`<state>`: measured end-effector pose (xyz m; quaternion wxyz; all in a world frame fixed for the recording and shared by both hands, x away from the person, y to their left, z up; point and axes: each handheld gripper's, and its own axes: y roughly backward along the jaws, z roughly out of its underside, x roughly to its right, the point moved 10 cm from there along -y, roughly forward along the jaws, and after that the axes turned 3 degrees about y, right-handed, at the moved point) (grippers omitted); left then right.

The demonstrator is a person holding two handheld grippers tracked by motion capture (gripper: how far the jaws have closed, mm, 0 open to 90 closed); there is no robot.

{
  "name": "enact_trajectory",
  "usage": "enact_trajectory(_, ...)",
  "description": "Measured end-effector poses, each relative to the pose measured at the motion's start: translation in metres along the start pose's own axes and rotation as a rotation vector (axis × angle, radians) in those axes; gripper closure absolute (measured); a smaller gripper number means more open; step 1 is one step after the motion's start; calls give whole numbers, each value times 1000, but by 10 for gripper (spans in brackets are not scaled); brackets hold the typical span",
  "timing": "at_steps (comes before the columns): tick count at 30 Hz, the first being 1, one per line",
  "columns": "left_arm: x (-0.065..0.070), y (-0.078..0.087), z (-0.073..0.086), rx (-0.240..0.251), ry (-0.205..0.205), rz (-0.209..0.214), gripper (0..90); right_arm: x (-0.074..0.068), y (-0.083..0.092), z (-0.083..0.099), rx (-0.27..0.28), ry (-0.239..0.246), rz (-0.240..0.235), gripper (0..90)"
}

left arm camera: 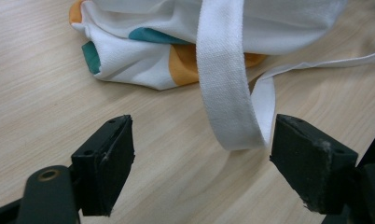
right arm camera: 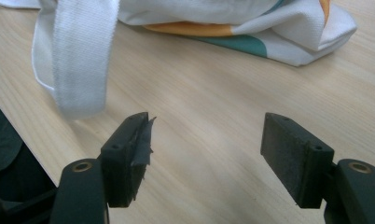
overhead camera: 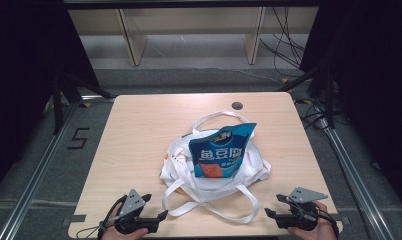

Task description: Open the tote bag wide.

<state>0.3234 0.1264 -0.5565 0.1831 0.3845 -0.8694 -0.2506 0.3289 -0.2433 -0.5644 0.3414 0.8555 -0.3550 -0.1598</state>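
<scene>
From above, I see my left gripper [overhead camera: 156, 220] and right gripper [overhead camera: 274, 214] resting low at the near table [overhead camera: 139, 130] edge, either side of a crumpled white bag [overhead camera: 214, 172] ahead of them. A blue snack packet [overhead camera: 221, 150] leans on top of it, probably waiting to go inside.

Along the left gripper, the jaws stand released, a loop of the bag's strap [left arm camera: 223, 84] just ahead between them, unpinched.

Along the right gripper, the jaws gape over bare wood; the strap [right arm camera: 80, 56] hangs ahead to their left.

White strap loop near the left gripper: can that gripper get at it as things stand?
Probably yes: the left gripper is open, the strap lies just ahead near its right jaw, and only bare table surrounds it.
</scene>
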Motion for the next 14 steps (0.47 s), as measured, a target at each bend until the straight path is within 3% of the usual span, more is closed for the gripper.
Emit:
enact_trajectory(1, 2, -1, 0, 5, 27, 2, 207, 0, 0, 0, 1, 1, 3, 339)
enact_trajectory(2, 1, -1, -1, 7, 9, 2, 206, 1, 0, 0, 3, 2, 7, 338)
enact_trajectory(5, 1, -1, 1, 0, 23, 1, 207, 0, 0, -1, 7, -2, 6, 338)
enact_trajectory(7, 0, 0, 0, -1, -3, 0, 206, 1, -1, -1, 6, 10, 10, 336)
enact_trajectory(9, 1, -1, 0, 8, 14, 3, 207, 0, 0, 1, -11, -3, 4, 335)
enact_trajectory(11, -3, 0, 3, -24, -14, -16, 207, 0, -1, 1, -7, -3, -7, 335)
enact_trajectory(12, -1, -1, 2, -15, 2, 1, 205, 0, -1, 1, -5, 2, -7, 334)
enact_trajectory(14, -3, -2, 4, -26, 14, -6, 205, 0, -1, 1, -9, -18, 7, 332)
